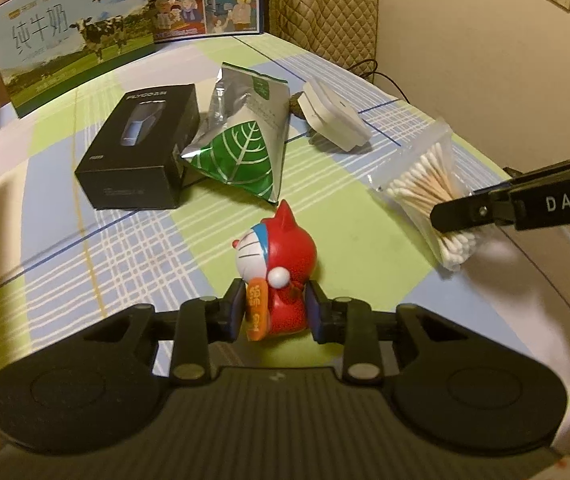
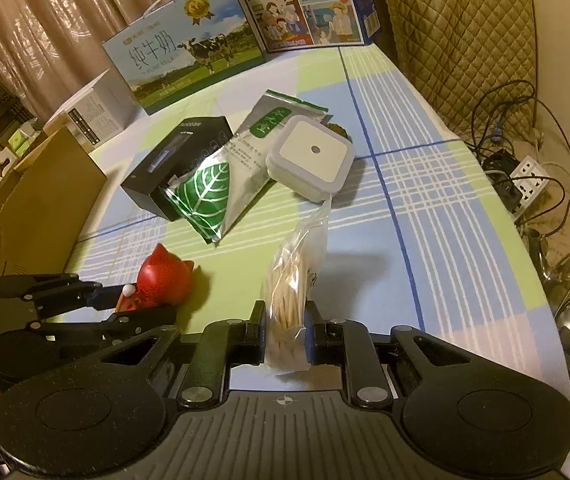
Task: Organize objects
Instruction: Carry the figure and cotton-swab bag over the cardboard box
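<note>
A red cat-suit toy figurine (image 1: 277, 264) with a white and blue face stands between the pads of my left gripper (image 1: 276, 306), which is shut on its lower body. In the right wrist view the figurine (image 2: 165, 280) and left gripper (image 2: 125, 304) show at the lower left. My right gripper (image 2: 285, 328) is shut on a clear bag of cotton swabs (image 2: 297, 276), which sticks up between its fingers. From the left wrist view the bag (image 1: 421, 184) is at the right, pinched by the right gripper (image 1: 457, 212), and it throws a shadow on the checked tablecloth (image 1: 125, 248).
A black box (image 1: 141, 148), a silver pouch with a green leaf (image 1: 241, 148) and a white square night light (image 1: 333, 116) lie mid-table. Milk cartons (image 1: 73, 36) stand at the back. A cardboard box (image 2: 33, 208) is at the left. Cables and a power strip (image 2: 529, 180) lie off the right edge.
</note>
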Available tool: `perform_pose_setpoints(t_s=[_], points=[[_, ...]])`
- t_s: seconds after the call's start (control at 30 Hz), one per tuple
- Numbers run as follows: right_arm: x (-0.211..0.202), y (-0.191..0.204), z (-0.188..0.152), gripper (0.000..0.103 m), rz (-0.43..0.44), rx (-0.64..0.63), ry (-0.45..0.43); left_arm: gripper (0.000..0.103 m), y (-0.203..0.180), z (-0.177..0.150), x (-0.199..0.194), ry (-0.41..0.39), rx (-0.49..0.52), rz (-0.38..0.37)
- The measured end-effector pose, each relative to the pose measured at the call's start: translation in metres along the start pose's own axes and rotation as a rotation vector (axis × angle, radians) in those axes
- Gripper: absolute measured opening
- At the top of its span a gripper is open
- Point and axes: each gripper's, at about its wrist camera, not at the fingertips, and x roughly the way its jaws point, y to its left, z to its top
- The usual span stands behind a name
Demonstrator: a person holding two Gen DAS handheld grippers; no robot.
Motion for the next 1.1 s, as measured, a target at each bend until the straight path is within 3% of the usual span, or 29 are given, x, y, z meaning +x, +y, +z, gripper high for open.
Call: perform_pose_setpoints(t_s=[0.53,1.1], points=[[-0.061,0.056,0.005,0.014,0.039,-0.051,-0.066,0.027,0.014,-0.012,-0.097,-0.057,-0.181,0.033],[-0.125,0.138,-0.020,0.014,0.102,-0.121,-0.128,0.027,0.022,-0.033,-0.211,-0.158,-0.236,0.100]])
